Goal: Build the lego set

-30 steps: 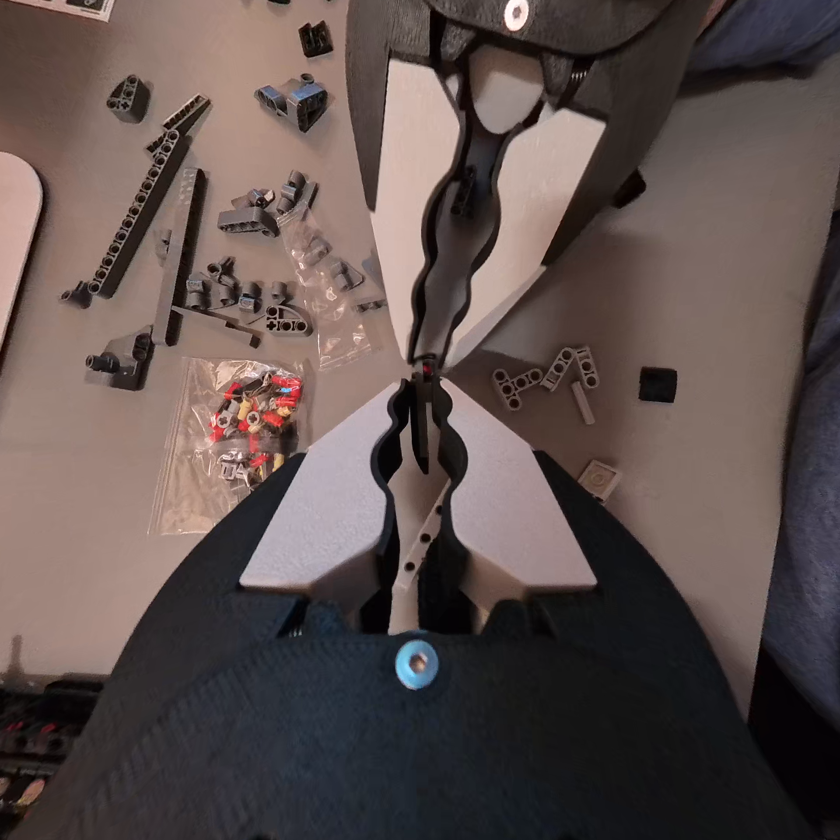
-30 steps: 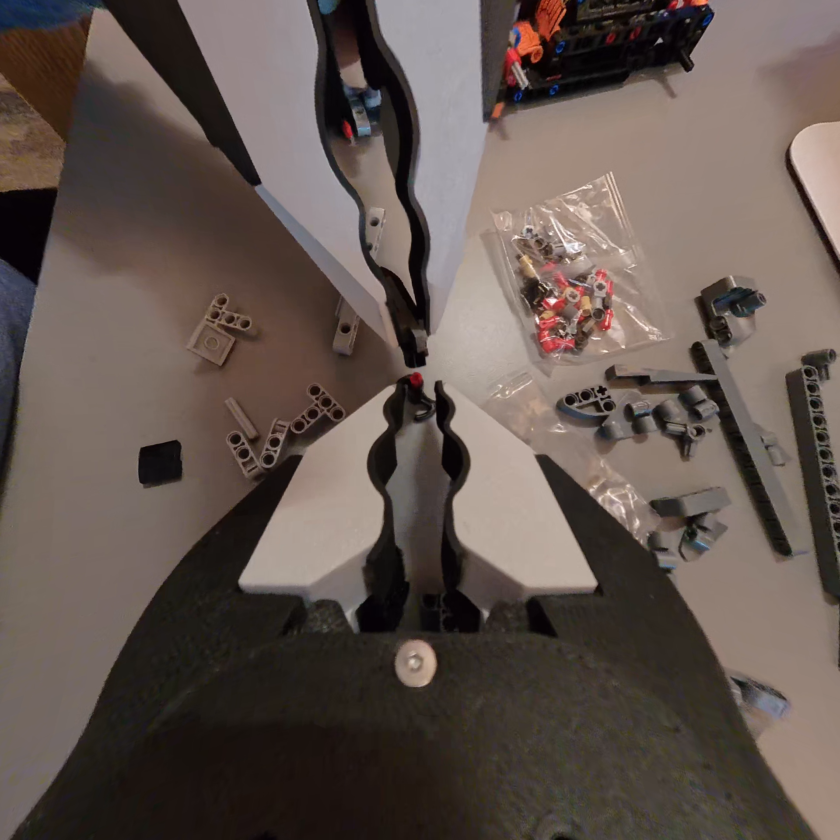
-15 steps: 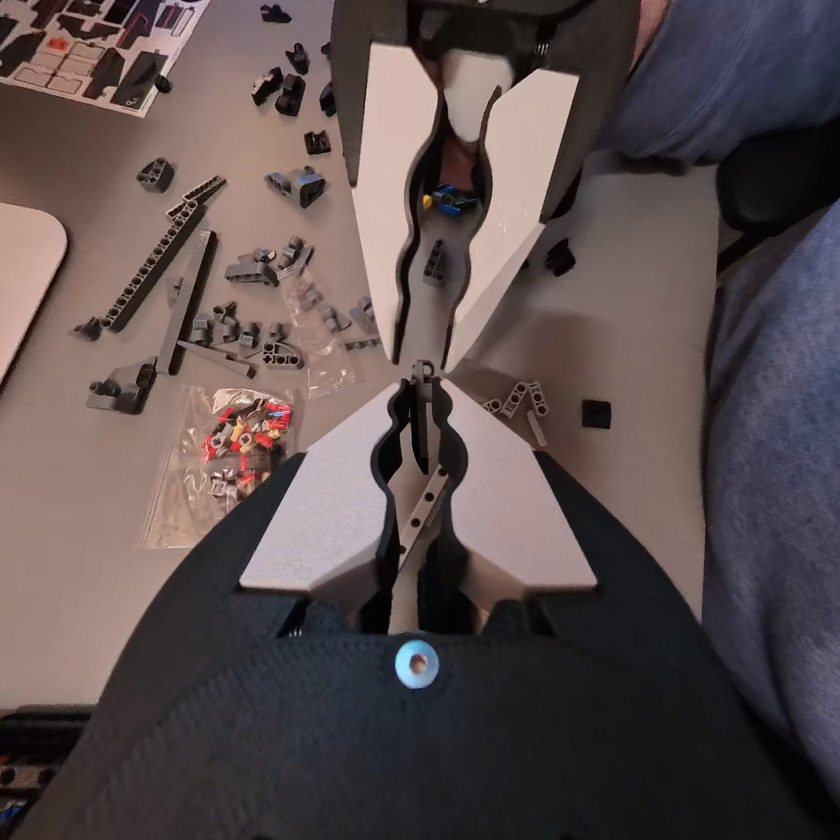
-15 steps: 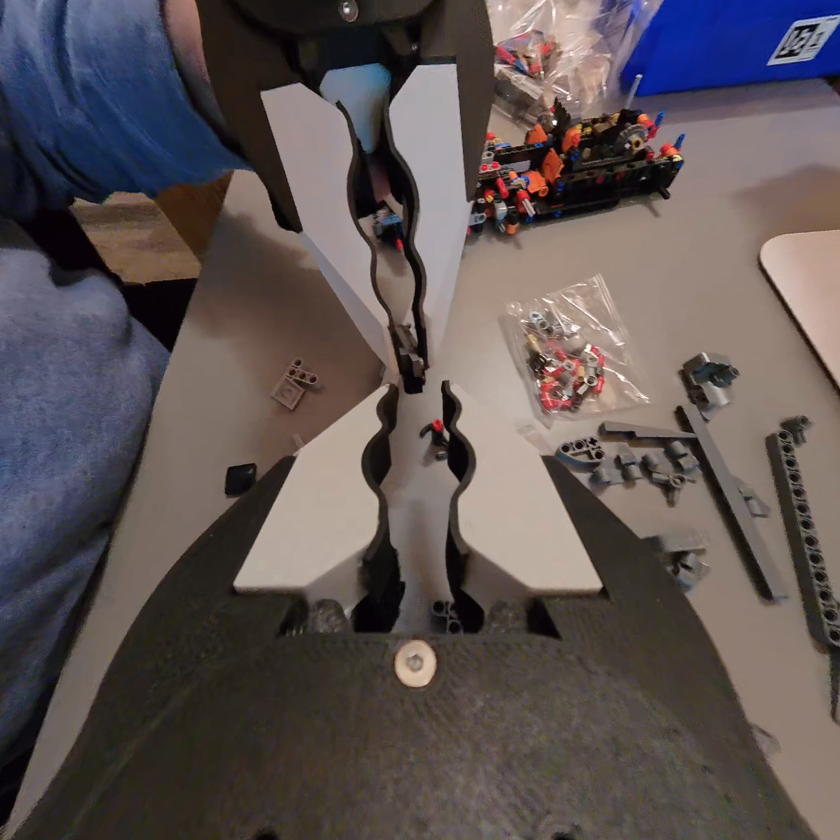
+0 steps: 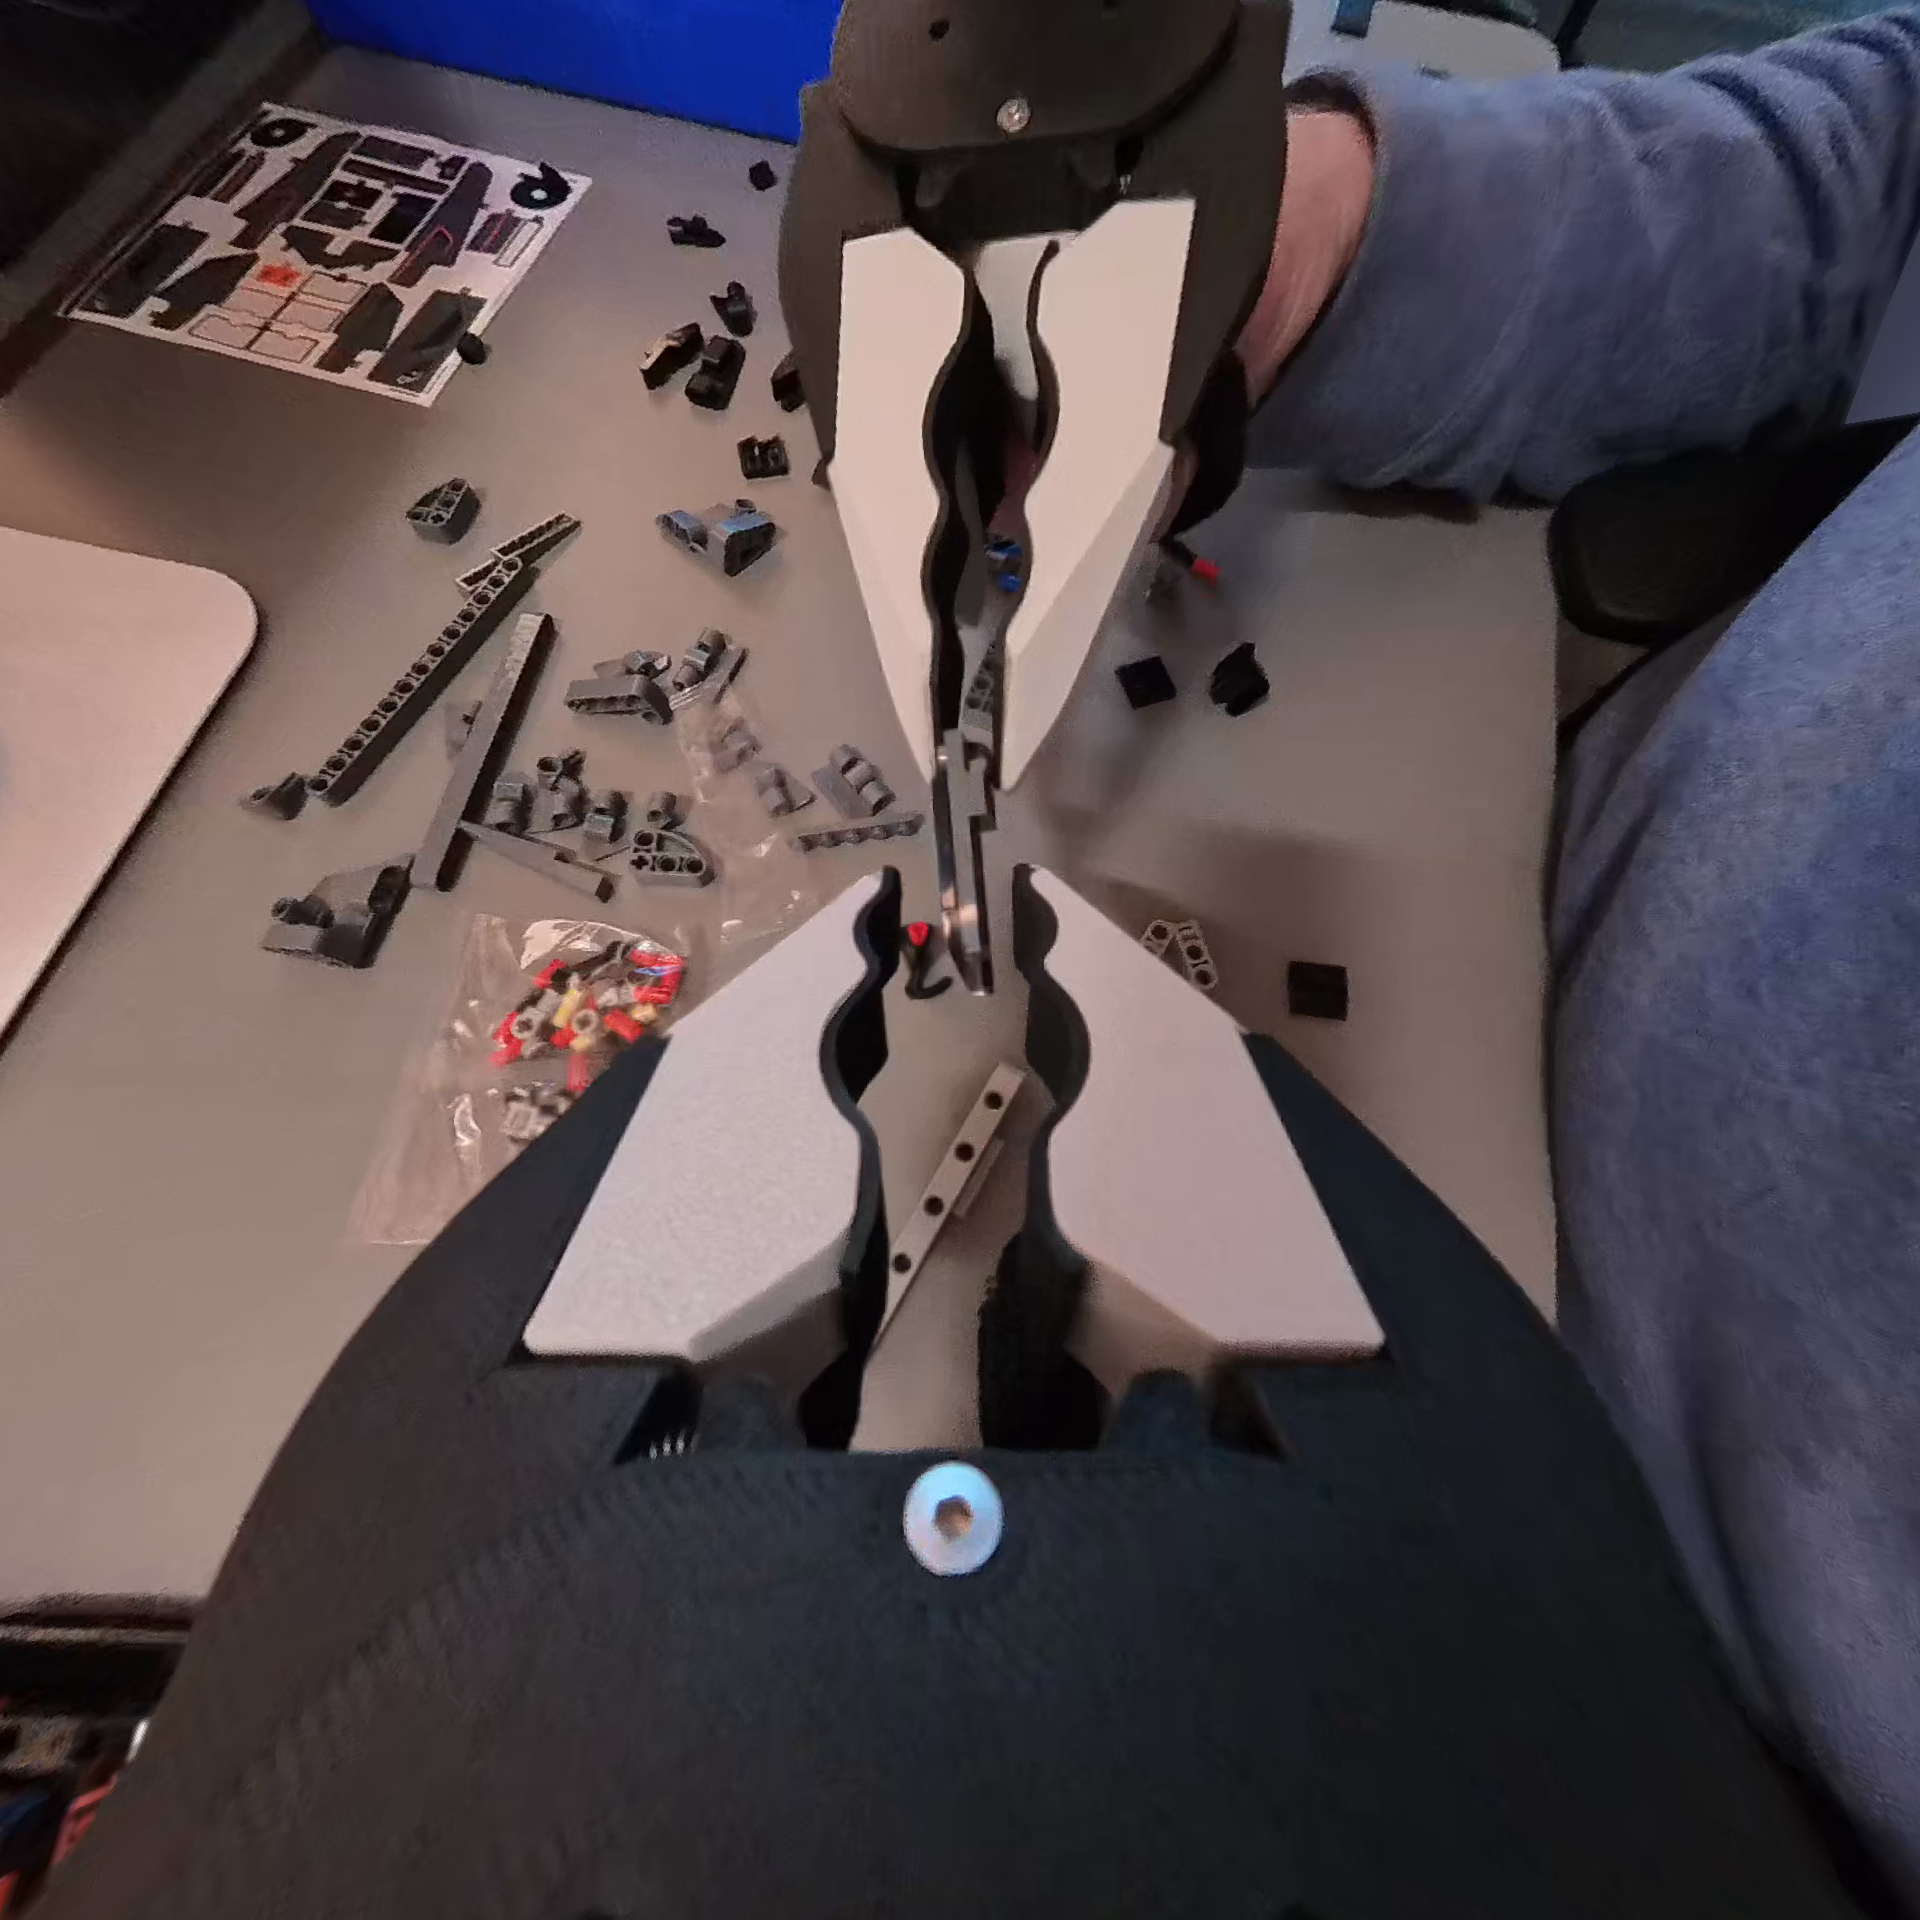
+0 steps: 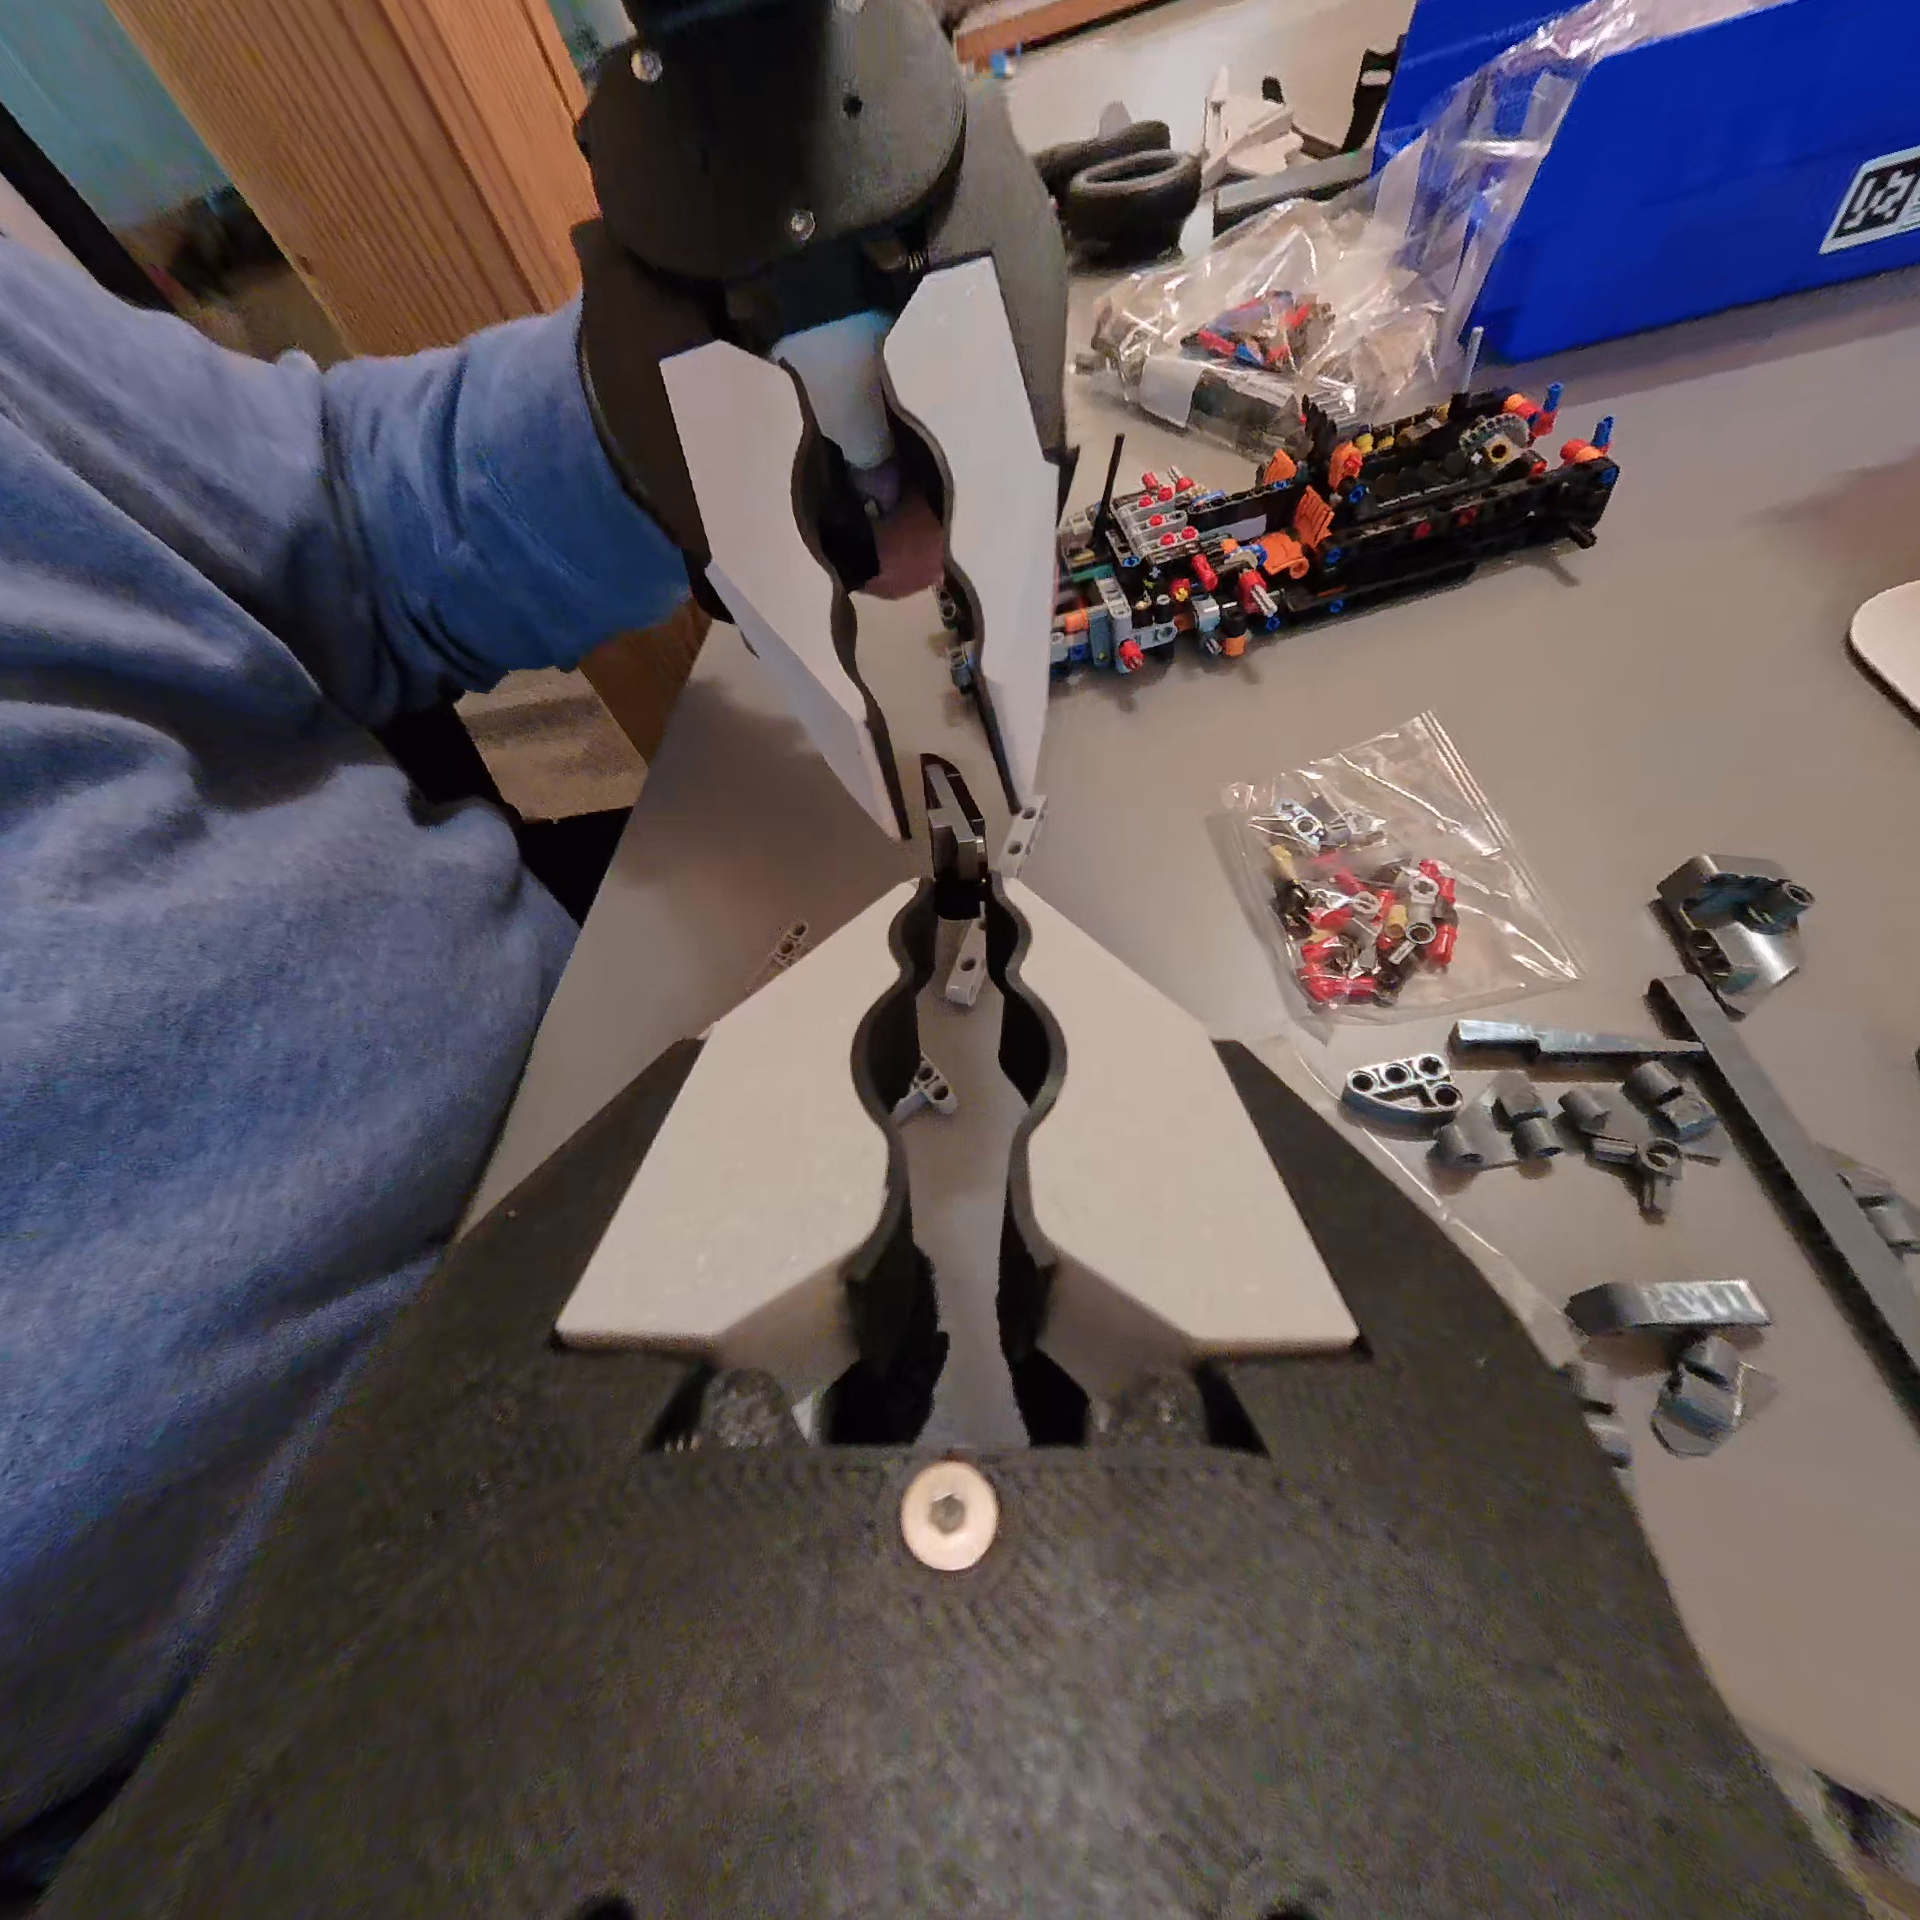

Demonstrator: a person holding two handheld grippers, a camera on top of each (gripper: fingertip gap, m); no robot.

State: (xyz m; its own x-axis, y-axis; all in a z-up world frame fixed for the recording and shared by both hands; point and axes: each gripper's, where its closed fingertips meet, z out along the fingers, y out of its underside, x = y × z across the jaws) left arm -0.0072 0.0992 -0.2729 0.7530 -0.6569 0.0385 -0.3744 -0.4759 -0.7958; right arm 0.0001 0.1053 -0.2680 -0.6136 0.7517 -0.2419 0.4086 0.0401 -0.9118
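Note:
My right gripper [image 6: 958,883] is shut on a flat dark grey lego piece [image 6: 951,831] and holds it above the grey table [image 6: 1351,665]. In the left wrist view the right gripper [image 5: 971,764] comes down from the top, with the piece [image 5: 961,862] hanging from its tips. My left gripper [image 5: 954,878] is open, its fingers on either side of the piece's lower end without gripping it. It also shows in the right wrist view [image 6: 961,821]. A small black pin with a red tip [image 5: 920,951] lies on the table below.
A bag of red and yellow pins [image 5: 566,1023], loose dark grey parts [image 5: 582,800] and long beams [image 5: 416,696] lie to the left. A sticker sheet [image 5: 322,239] lies at the back. The part-built model [image 6: 1330,530] and a blue box [image 6: 1662,156] stand beyond. A person's blue sleeve [image 5: 1714,935] fills the right. My left and right fingertips are right by each other. My left gripper's tips are some 20 cm from the part-built model [image 6: 1330,530].
The right gripper let go of the red-tipped pin, which now lies on the table, then shut on the dark grey piece. The left gripper opened off that piece. Both grippers rose.

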